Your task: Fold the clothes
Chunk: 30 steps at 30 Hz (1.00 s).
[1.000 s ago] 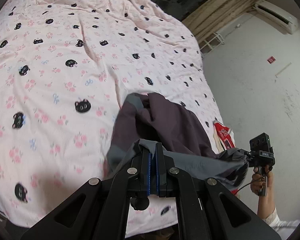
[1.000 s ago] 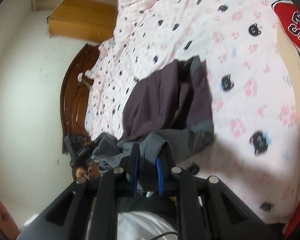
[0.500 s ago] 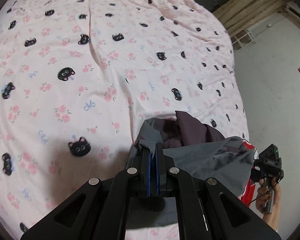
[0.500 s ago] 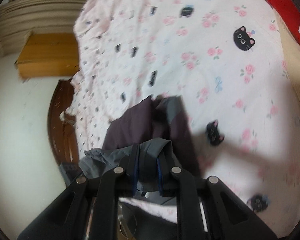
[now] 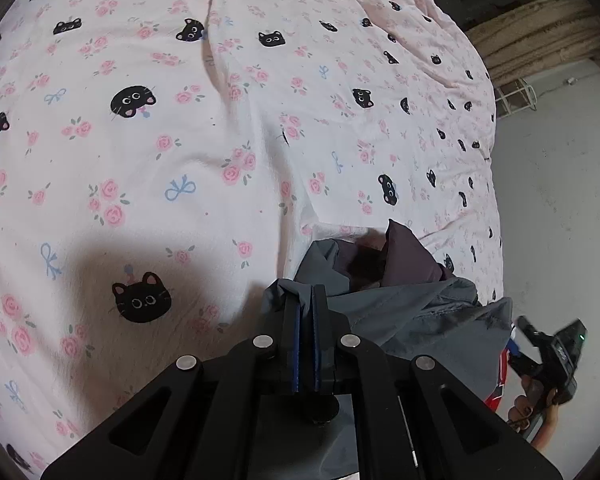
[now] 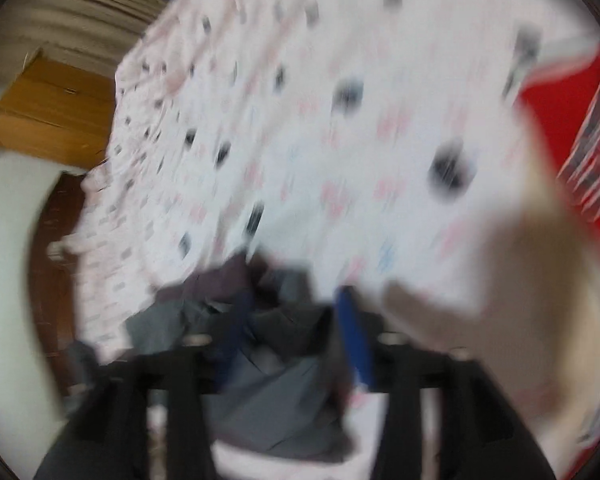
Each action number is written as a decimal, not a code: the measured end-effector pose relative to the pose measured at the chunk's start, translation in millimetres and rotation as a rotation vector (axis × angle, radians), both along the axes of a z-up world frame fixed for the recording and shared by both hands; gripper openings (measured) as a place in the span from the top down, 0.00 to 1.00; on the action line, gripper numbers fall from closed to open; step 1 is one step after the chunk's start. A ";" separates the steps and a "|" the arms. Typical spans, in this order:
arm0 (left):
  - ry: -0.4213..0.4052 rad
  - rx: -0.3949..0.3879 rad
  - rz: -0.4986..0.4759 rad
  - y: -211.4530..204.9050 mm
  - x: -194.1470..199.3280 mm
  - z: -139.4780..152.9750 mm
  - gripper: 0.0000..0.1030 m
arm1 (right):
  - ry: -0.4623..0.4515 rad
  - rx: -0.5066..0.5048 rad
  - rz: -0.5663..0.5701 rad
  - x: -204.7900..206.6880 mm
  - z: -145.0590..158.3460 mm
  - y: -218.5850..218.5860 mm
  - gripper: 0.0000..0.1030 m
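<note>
- Left gripper (image 5: pixel 306 300): the blue-padded fingers are pressed together on a fold of the grey garment (image 5: pixel 416 316), pinching the fabric at its upper edge.
- Grey garment, left wrist view: it is bunched just beyond the fingertips. A lighter grey layer runs from the pinch point toward the right. A darker purplish-grey layer (image 5: pixel 404 256) stands up behind it in a peak.
- Garment position: it sits over the near right portion of the bed (image 5: pixel 220 120), close to the bed's right edge.
- Bed cover: pale pink fabric printed with black cat faces, pink roses and blue bows. It is creased along a line running from top centre downward.
- Right gripper, left wrist view (image 5: pixel 518 350): it appears at the lower right, held in a hand (image 5: pixel 534 408) beside the garment's far end. From this view, cannot tell how its fingers are set.
- Right gripper, right wrist view (image 6: pixel 292 328): the picture is heavily motion-blurred. The two blue pads stand apart with grey garment (image 6: pixel 268 376) fabric between them. Whether the fabric is clamped cannot be told.
- Red garment (image 6: pixel 572 128): it lies at the right edge of the bed in the right wrist view.
- Cardboard box (image 6: pixel 52 112): it sits beyond the bed at upper left, near a dark wooden headboard (image 6: pixel 52 264).
</note>
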<state>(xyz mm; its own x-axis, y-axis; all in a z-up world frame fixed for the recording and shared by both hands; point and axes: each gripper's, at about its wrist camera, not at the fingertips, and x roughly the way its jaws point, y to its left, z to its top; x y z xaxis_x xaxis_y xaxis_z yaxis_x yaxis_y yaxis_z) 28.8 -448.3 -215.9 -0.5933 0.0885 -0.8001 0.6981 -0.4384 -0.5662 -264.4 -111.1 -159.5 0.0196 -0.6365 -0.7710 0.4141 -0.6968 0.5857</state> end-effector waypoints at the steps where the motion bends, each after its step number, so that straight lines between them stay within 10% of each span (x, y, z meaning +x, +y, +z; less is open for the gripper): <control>1: 0.003 -0.003 0.001 0.0 -0.2 1.4 0.96 | 0.046 -0.009 0.045 10.2 10.1 -7.3 0.35; 8: 0.007 -0.029 -0.003 2.2 -3.8 9.5 0.92 | 0.370 -0.069 0.361 81.4 81.1 -58.8 0.38; 14: 0.047 -0.032 -0.008 1.5 -2.4 20.0 0.74 | 0.435 0.099 0.645 149.9 46.9 -133.9 0.52; 21: 0.131 -0.150 0.042 3.4 20.1 57.8 0.58 | 0.387 0.260 0.618 147.5 -20.9 -164.9 0.51; 30: 0.053 -0.412 -0.207 65.3 -8.8 78.9 0.50 | 0.364 0.150 0.540 128.4 1.1 -146.3 0.51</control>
